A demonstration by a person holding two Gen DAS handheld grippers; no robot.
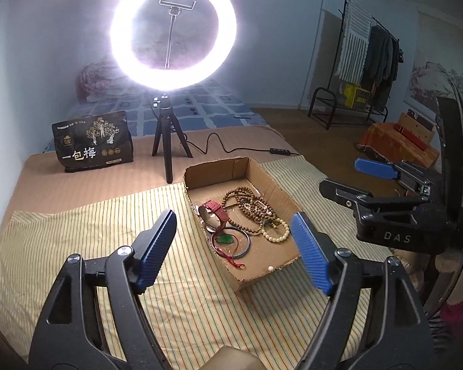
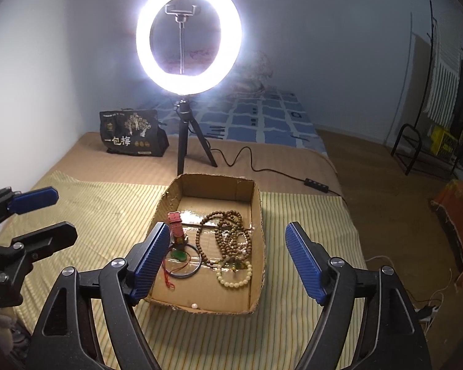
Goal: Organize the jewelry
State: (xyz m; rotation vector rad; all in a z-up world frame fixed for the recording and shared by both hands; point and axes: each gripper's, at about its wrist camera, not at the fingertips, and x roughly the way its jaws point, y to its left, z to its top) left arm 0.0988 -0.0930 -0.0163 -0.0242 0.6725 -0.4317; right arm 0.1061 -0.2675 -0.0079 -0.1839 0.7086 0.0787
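An open cardboard box (image 1: 219, 169) (image 2: 213, 185) lies on a striped cloth and holds the jewelry. Inside are tangled brown bead strands (image 1: 250, 203) (image 2: 231, 231), a cream bead bracelet (image 1: 276, 234) (image 2: 234, 277), a red watch strap (image 1: 214, 209) (image 2: 176, 225), a metal bangle (image 1: 247, 246) (image 2: 197, 265) around a green pendant (image 1: 227, 240) (image 2: 180, 257), and a loose white pearl (image 1: 270, 268) (image 2: 194, 306). My left gripper (image 1: 233, 217) (image 2: 61, 214) hangs open above the box's near left side. My right gripper (image 2: 227, 228) (image 1: 348, 175) is open above the near edge. Neither holds anything.
A lit ring light on a black tripod (image 1: 166, 151) (image 2: 182, 148) stands just behind the box. Its cable and switch (image 1: 279, 151) (image 2: 316, 183) trail right. A black printed bag (image 1: 92, 141) (image 2: 132, 134) sits back left. A clothes rack (image 1: 367, 61) stands at the far right.
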